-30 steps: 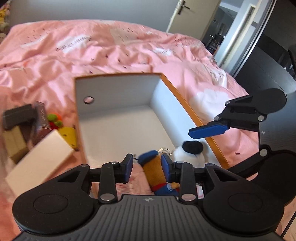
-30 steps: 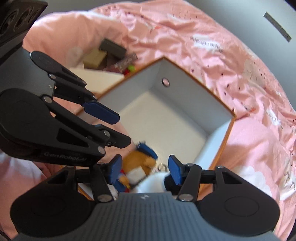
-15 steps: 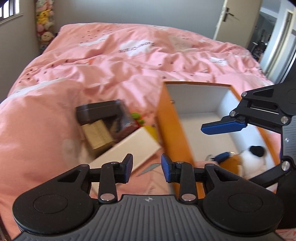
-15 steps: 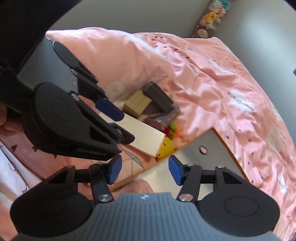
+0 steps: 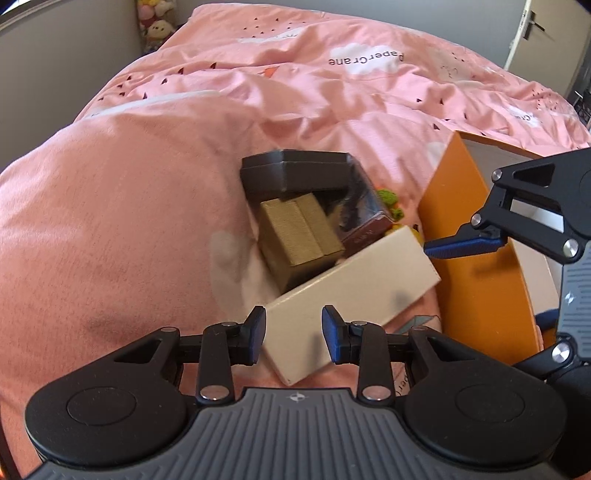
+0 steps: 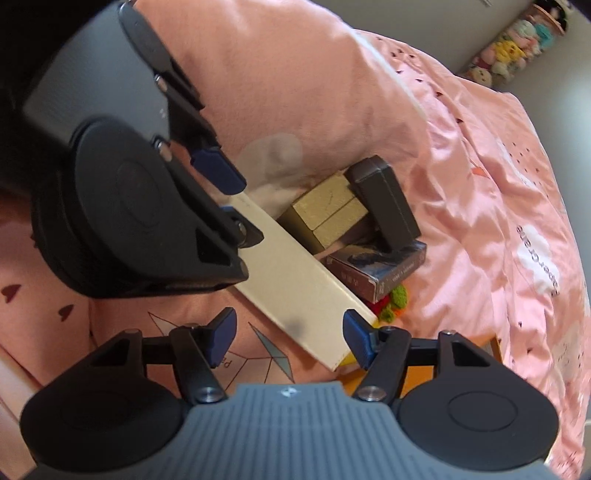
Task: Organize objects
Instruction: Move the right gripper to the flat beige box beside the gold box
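Cream box (image 5: pixel 354 291): long and flat, lying slantwise on the pink bedspread (image 5: pixel 122 206), one end just beside the orange box (image 5: pixel 476 288)
Pile behind it: a tan box (image 5: pixel 299 236), a black case (image 5: pixel 295 173) leaning over it, a dark packet (image 6: pixel 376 266) and a bit of green and red knitted toy (image 6: pixel 395 299), all touching or nearly so
Surface and room: a rumpled bedspread with white clouds and small dark marks; grey wall, soft toys (image 5: pixel 155 22) in the far corner, a door (image 5: pixel 535 33) at the upper right
Left gripper (image 5: pixel 293 334): pads apart with nothing clamped; the near end of the cream box shows between them, below the tips
Right gripper (image 6: pixel 290 339): jaws opening, wide apart, over the box's other end without pressing on it; it appears at the right edge of the left view (image 5: pixel 463 246)
Change from a second ago: both views then looked into the orange box at two plush toys; now they look at the pile beside it
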